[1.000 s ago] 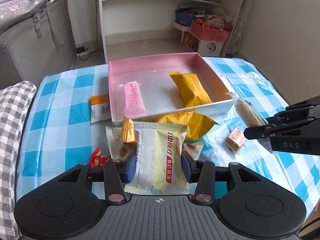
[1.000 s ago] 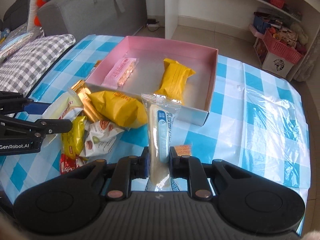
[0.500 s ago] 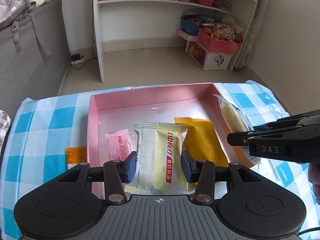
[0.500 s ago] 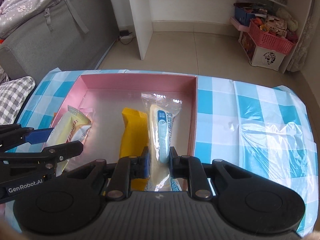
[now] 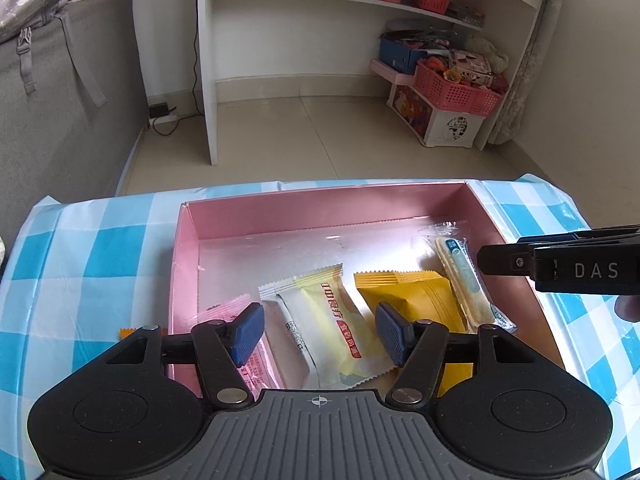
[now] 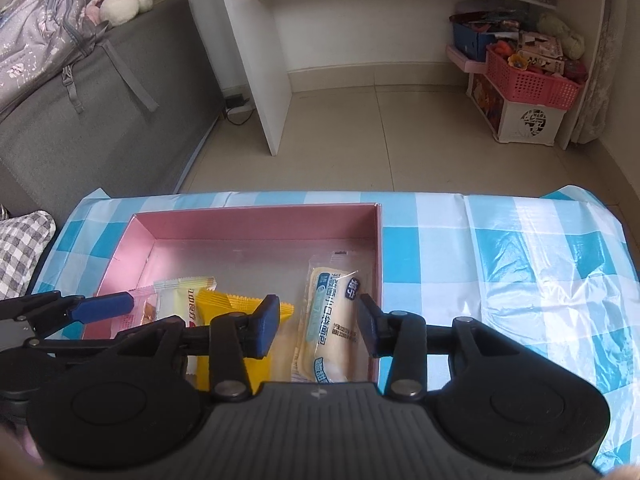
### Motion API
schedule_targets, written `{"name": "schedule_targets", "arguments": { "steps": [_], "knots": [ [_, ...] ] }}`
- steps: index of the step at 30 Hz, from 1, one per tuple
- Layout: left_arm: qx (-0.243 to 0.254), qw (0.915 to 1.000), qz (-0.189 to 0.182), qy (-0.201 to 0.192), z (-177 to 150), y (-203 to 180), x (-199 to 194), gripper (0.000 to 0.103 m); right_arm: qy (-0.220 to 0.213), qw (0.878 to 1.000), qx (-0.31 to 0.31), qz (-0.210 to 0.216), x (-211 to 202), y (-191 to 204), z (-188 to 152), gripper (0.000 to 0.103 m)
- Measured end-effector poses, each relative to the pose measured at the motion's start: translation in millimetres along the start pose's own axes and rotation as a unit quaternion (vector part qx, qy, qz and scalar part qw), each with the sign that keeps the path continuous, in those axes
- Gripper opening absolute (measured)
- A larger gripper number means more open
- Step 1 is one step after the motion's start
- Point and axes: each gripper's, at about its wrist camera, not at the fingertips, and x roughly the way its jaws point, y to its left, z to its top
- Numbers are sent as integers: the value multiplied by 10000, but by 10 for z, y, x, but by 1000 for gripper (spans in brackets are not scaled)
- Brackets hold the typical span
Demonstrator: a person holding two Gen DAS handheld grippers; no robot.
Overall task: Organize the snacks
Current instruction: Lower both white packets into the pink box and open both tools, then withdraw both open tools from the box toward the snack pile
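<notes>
A pink box [image 5: 188, 240] [image 6: 256, 220] sits on the blue-checked tablecloth. Inside lie a pink packet [image 5: 256, 368], a white-and-yellow snack packet [image 5: 332, 324] [image 6: 184, 296], a yellow packet [image 5: 420, 300] [image 6: 224, 308] and a long clear-wrapped bread [image 5: 464, 280] [image 6: 336, 320]. My left gripper [image 5: 320, 330] hovers over the white-and-yellow packet, its jaws opening and the pads clear of it. My right gripper [image 6: 318, 324] hangs over the bread, jaws opening, pads not pressing on it. The right gripper [image 5: 560, 268] also shows at the right edge of the left wrist view.
An orange packet [image 5: 128, 332] peeks out on the cloth left of the box. A white shelf unit [image 5: 320, 40], pink baskets [image 5: 456, 88] and a grey sofa [image 6: 80, 112] stand beyond the table. A checked cushion [image 6: 20, 252] lies at the left.
Both grippers moved forward over the pink box, then their jaws spread. The white-and-yellow packet and the bread dropped out of the grips and now lie in the box.
</notes>
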Motion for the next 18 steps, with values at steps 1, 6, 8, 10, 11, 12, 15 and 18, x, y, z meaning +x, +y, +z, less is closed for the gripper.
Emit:
{"name": "schedule_targets", "arguments": {
  "steps": [1,6,8,10,11,12,15,18],
  "knots": [
    [-9,10000,-12,-4,-6,1,-24,68,-6,10000,-18,-39,-21,8,-7,46],
    [19,10000,-66,24,-74,-3,-197,75,-23,9999,-101,-88,-144,40,-47,60],
    [57,10000,-65,9,-115,-7,-280,76,-40,9998,-139,-109,-207,52,-76,67],
    [78,9999,-66,5,-163,-10,-371,79,-48,9999,-134,-79,-263,60,-113,72],
    [68,10000,-72,-4,-188,-4,-416,79,-44,9999,-123,-57,-290,66,-132,75],
    [49,10000,-67,-16,-213,2,-461,80,-30,9999,-119,-34,-313,73,-153,77],
    [27,10000,-27,-29,-306,24,-583,83,-6,9999,-169,-20,-389,108,-237,85],
    [92,9999,44,-20,-414,36,-709,83,-2,9997,-228,-7,-475,159,-332,87]
  ]
}}
